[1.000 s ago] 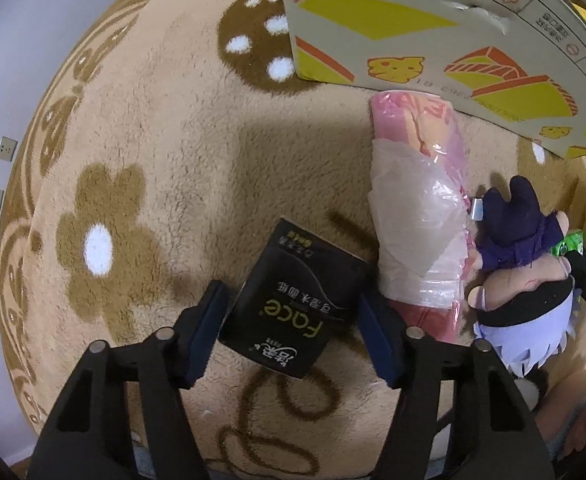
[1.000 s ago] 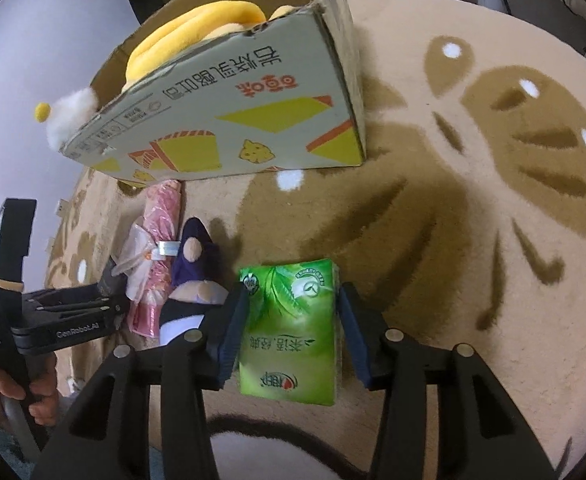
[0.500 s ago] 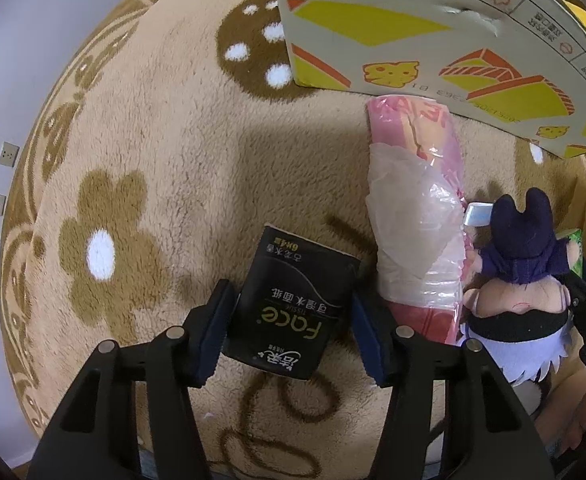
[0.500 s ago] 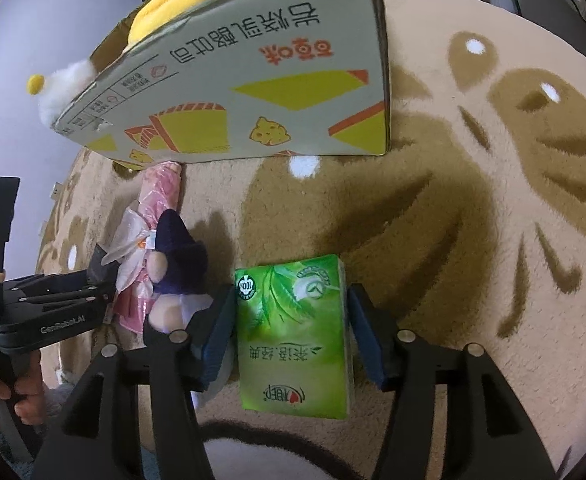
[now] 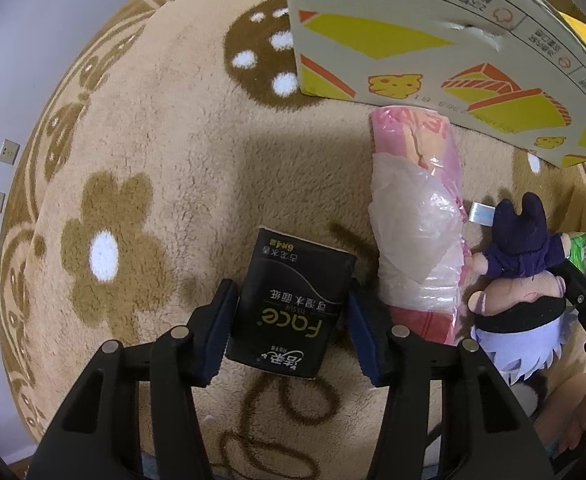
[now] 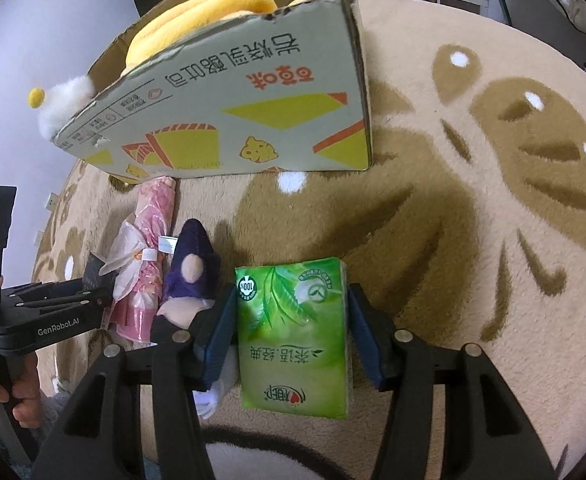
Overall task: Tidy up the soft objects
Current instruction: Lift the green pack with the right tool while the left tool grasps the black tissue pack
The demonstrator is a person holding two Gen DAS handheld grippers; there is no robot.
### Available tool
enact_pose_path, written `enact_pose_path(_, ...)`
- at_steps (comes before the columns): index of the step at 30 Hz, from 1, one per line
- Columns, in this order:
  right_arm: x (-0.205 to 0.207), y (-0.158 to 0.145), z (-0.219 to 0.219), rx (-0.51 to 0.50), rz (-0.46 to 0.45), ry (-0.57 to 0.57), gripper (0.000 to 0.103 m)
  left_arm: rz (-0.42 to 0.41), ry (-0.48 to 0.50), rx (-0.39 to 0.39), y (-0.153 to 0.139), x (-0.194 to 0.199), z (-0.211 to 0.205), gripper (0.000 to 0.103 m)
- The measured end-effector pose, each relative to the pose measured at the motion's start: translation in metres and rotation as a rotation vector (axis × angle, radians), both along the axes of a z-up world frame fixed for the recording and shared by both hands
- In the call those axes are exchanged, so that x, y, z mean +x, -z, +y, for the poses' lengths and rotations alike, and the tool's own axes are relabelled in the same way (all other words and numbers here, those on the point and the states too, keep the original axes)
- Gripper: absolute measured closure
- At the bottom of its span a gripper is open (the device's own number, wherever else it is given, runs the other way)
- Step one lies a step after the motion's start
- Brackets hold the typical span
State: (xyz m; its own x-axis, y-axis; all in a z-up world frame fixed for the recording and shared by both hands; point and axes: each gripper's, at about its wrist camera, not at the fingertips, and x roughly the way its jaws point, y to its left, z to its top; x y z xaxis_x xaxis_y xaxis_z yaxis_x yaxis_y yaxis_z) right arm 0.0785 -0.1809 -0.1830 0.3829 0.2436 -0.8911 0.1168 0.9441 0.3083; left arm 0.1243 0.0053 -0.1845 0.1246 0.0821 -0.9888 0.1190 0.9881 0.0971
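A black tissue pack (image 5: pixel 289 304) lies on the beige carpet. My left gripper (image 5: pixel 291 320) points straight down over it, and its closing jaws have both blue pads against the pack's long sides. A green tissue pack (image 6: pixel 293 328) lies flat between the pads of my right gripper (image 6: pixel 293 324). Those pads stand close beside it, and no squeeze shows. Between the two packs lie a purple-clad plush doll (image 5: pixel 521 280) (image 6: pixel 191 276) and a pink roll in clear plastic (image 5: pixel 417 220) (image 6: pixel 149 248). The left gripper (image 6: pixel 53 300) also shows in the right wrist view, held by a hand (image 6: pixel 25 404).
A printed cardboard box (image 6: pixel 233 112) (image 5: pixel 413 40) stands just beyond the objects, its top open. A yellow plush (image 6: pixel 201 12) and a white fluffy toy (image 6: pixel 65 104) sit in it. The patterned carpet (image 6: pixel 493 240) stretches out to the right. A wall (image 5: pixel 33 60) borders the left.
The left pads have drawn in onto the black pack. The right jaws have widened and come down around the green pack, which now lies deeper between them.
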Motion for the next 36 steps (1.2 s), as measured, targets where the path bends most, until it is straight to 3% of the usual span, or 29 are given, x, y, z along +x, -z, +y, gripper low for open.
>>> enact_pose_path(13, -0.008, -0.013, -0.014, -0.009, -0.043, 0.015, 0.045, -0.058, -0.021, -0.002, -0.015, 0.001, 0.02, 0.051)
enact_pose_path(26, -0.014, -0.028, -0.029, 0.013, -0.117, 0.058, 0.045, -0.168, -0.062, -0.005, -0.039, -0.007, 0.029, 0.051)
enact_pose_path(31, -0.016, -0.033, -0.03, 0.033, -0.147, 0.068, 0.046, -0.229, -0.053, -0.016, -0.054, -0.014, 0.024, 0.051)
enact_pose_path(36, -0.02, -0.044, -0.031, 0.021, -0.204, 0.072, 0.047, -0.342, -0.038, -0.019, -0.078, -0.02, 0.02, 0.052)
